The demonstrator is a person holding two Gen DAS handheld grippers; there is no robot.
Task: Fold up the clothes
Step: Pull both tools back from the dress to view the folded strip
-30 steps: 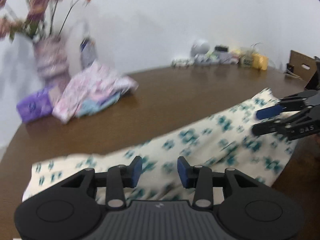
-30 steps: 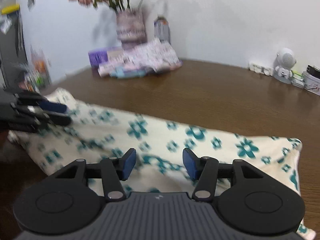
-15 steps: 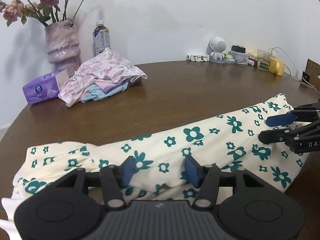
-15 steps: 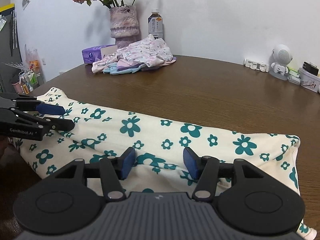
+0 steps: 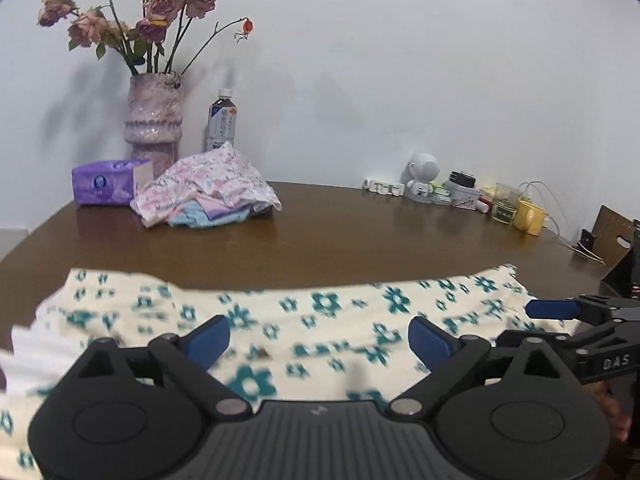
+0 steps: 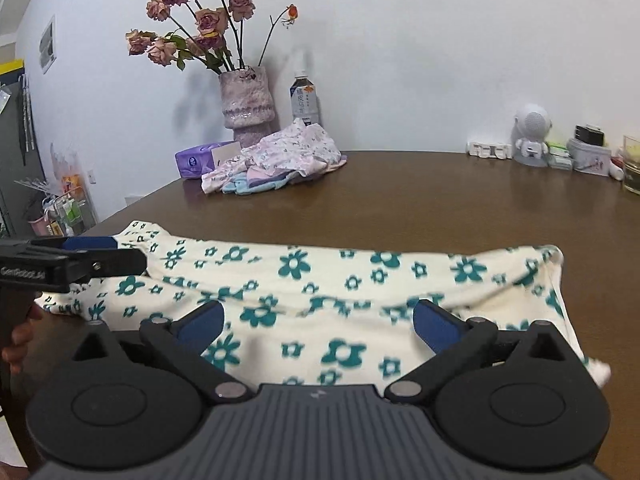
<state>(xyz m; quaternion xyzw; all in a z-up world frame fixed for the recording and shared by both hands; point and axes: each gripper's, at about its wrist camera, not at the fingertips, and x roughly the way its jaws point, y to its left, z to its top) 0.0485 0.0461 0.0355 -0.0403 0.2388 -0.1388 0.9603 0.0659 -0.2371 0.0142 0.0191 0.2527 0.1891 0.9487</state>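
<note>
floral garment (image 5: 328, 320) blurred, near edge hidden

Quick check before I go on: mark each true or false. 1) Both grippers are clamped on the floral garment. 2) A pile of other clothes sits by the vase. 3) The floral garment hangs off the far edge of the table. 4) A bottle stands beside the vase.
1) False. The left gripper and right gripper are opening, pads wide apart and clear of the floral garment.
2) True: the pile lies by the vase.
3) False. It lies along the near part of the table.
4) True: the bottle.
</note>
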